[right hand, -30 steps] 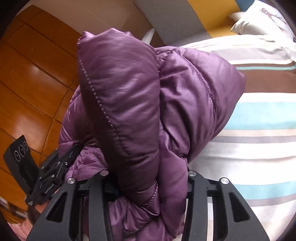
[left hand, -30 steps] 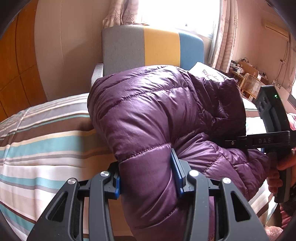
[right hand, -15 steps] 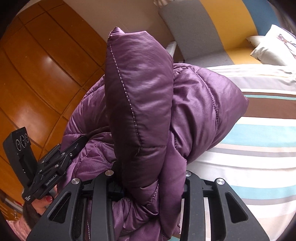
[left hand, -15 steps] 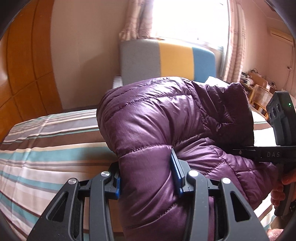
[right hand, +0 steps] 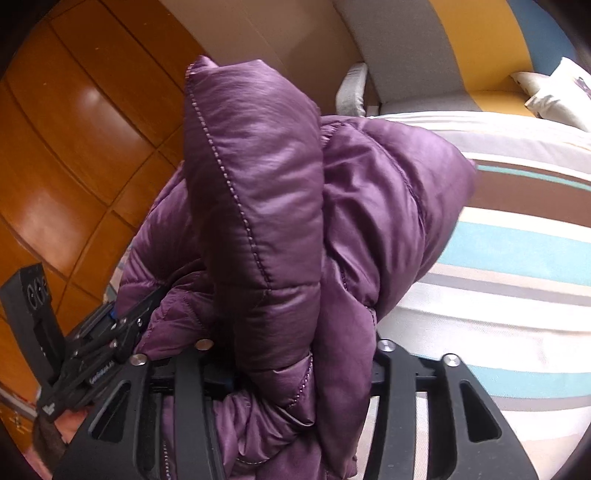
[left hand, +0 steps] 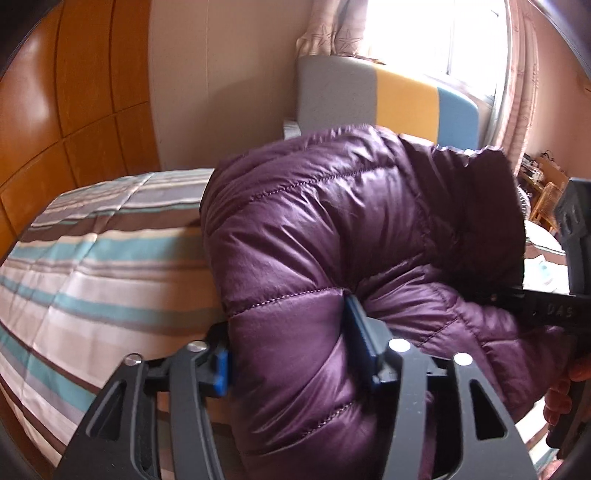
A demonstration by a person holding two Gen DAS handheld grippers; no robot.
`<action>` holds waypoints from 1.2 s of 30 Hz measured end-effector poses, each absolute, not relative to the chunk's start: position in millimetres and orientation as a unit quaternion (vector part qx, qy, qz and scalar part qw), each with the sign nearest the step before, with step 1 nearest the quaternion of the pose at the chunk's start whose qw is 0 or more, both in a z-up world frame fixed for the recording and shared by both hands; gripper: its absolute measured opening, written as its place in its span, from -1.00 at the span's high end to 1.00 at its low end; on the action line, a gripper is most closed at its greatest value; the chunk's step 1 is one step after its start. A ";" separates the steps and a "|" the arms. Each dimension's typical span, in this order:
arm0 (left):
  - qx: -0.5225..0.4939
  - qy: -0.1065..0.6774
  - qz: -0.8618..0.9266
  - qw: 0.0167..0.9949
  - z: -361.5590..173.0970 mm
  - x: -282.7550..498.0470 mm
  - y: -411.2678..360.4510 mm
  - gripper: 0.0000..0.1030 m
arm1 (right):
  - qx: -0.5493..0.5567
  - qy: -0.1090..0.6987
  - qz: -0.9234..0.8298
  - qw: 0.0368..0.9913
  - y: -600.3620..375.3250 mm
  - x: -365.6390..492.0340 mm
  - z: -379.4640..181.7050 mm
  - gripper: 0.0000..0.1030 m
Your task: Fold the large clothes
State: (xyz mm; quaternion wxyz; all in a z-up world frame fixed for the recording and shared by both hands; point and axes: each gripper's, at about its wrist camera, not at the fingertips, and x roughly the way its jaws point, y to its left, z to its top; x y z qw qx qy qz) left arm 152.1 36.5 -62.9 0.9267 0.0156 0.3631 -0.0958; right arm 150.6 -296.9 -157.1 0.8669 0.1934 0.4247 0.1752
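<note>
The left tongs (left hand: 288, 350) are clamped on a thick fold of the purple puffer jacket (left hand: 332, 236), the blue pads (left hand: 221, 373) pressed into the quilted fabric on either side, so the opening stands only as wide as the bunched padding between them. The right tongs (right hand: 299, 365) likewise grip a bulky gather of the same jacket (right hand: 266, 206), with a stiff quilted flap standing up from between the fingers and more fabric bulging out to its right; their pads are mostly buried in the cloth.

The jacket is held up in a rounded heap over the near edge of the bed (left hand: 92, 266), which is covered with a striped sheet in white, teal, brown and grey. Whether its underside touches the sheet cannot be told. In the left wrist view the jacket arches from the left tongs across to the right, where the other tool (left hand: 554, 310) reaches into it at the frame's edge, with fingers of the right hand (left hand: 561, 391) wrapped round the handle. In the right wrist view the left tool (right hand: 92, 339) appears at lower left, tucked against the jacket's folds.

Behind the bed stands a headboard (left hand: 384, 99) in grey, yellow and blue panels, with a curtained bright window (left hand: 443, 33) above it. A white pillow (right hand: 561, 92) lies at the head end, and wooden wall panels (right hand: 74, 129) fill the left side
</note>
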 end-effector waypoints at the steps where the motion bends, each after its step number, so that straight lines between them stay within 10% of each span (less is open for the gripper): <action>1: 0.020 0.359 -0.089 0.929 -63.9 149.9 35.1 -0.16 | 0.197 0.425 0.165 0.868 -301.2 150.1 -160.7 -0.11; 10: 0.007 0.362 -0.048 0.931 -45.1 122.5 45.3 -0.85 | 0.191 0.394 0.121 0.891 -311.8 117.7 -142.9 -0.31; 28: 0.016 0.370 -0.022 0.928 -40.7 81.9 32.0 -0.96 | 0.106 0.383 0.012 0.918 -317.3 116.0 -142.1 -0.49; 36: 0.017 0.356 0.003 0.934 -22.5 31.1 40.8 -0.96 | 0.088 0.340 0.046 0.935 -302.8 46.2 -108.0 -0.94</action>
